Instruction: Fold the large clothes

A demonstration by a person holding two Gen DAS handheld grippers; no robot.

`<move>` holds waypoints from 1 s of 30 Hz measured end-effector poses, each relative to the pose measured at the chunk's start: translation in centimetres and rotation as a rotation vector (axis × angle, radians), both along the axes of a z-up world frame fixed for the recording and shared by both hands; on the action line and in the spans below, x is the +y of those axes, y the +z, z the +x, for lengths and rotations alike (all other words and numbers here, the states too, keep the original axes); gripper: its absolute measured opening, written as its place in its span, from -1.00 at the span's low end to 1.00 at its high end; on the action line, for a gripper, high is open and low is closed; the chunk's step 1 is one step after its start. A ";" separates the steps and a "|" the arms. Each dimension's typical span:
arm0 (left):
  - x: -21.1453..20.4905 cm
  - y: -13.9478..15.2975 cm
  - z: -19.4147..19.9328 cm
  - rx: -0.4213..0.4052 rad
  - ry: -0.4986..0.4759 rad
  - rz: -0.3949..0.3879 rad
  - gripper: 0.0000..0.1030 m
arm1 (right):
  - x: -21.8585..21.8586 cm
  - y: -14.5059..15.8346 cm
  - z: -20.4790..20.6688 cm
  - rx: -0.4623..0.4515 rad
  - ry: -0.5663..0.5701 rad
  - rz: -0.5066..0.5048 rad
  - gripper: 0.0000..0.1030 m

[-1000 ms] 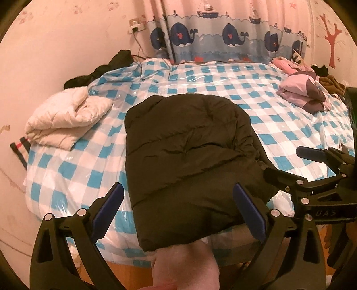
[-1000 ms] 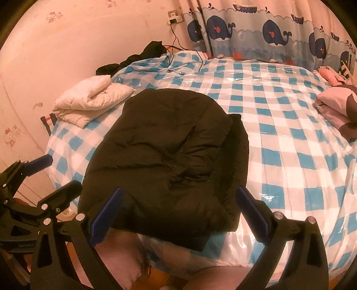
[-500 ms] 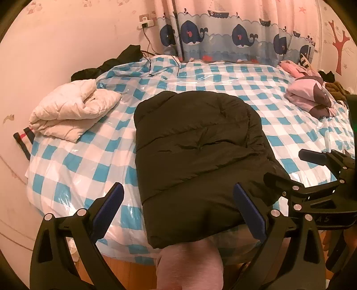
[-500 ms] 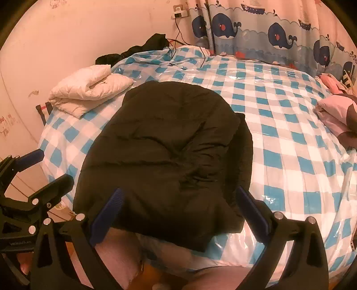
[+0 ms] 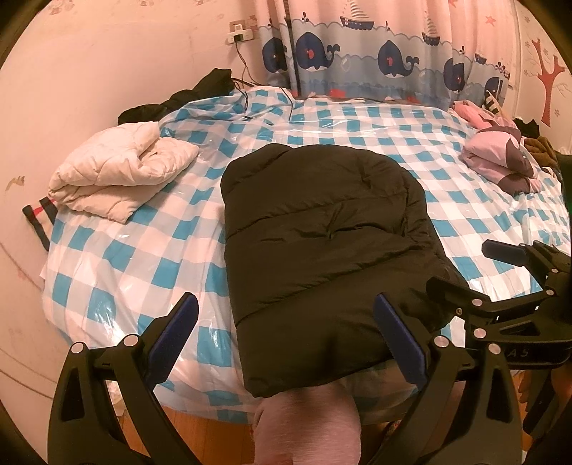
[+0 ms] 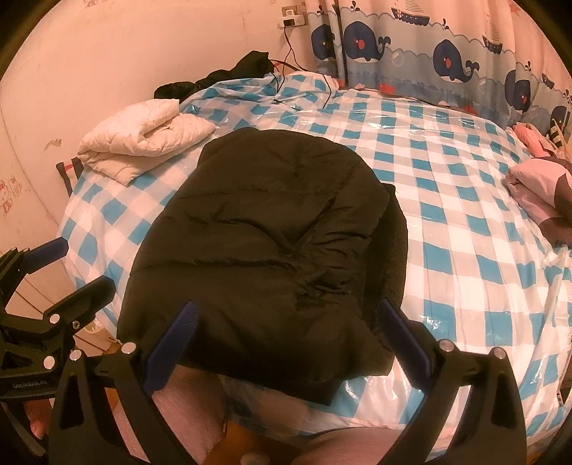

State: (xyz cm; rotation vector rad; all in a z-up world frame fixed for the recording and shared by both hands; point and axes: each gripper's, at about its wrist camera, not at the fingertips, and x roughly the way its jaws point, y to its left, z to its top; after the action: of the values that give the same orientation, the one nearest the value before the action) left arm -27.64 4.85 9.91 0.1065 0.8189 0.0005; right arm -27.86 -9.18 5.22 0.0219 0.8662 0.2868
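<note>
Left wrist view: left claw (image 5: 286, 332) is hanging w/ fingers wide apart, gripping nothing, just above the near end of the black jacket (image 5: 321, 243). Jacket is lying folded lengthwise down the middle of the bed (image 5: 107, 272), near hem drooping over the bed edge, far end rounded toward the curtain (image 5: 386, 60). Bed is wearing a blue & white check cover under shiny clear plastic. Right claw (image 5: 475, 272) is showing at the right edge, fingers also spread, one tip just over the jacket's right side; can't tell if it's touching.

Right wrist view: right claw (image 6: 293, 343) is sitting open, blue pads either side of the jacket's (image 6: 271, 250) near end, nothing pinched. Left claw (image 6: 64, 268) is poking in from the left, beside the bed (image 6: 464, 250) edge, apart from the jacket. A 2nd layer of the jacket is peeking out along its right side.

Folded white jacket (image 5: 118, 171) is resting at the bed's left corner, well apart from the black one; pink clothes (image 5: 497, 161) are piled on the far right. Dark clothes (image 5: 178, 100) are bunched by the wall under a wall socket (image 5: 241, 33)
</note>
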 end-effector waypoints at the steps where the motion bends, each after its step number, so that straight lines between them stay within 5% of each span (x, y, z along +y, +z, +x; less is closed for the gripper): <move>1: 0.0 0.0 0.0 0.001 0.001 0.001 0.83 | 0.0 0.0 0.0 0.001 0.000 0.001 0.87; 30: 0.6 -0.3 -0.1 0.007 0.009 0.003 0.84 | 0.3 -0.1 -0.1 0.009 0.001 0.000 0.87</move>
State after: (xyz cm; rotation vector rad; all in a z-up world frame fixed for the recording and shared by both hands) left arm -27.78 5.47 9.58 0.1058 0.8265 0.0101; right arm -27.91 -8.90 5.16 0.0231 0.8751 0.2883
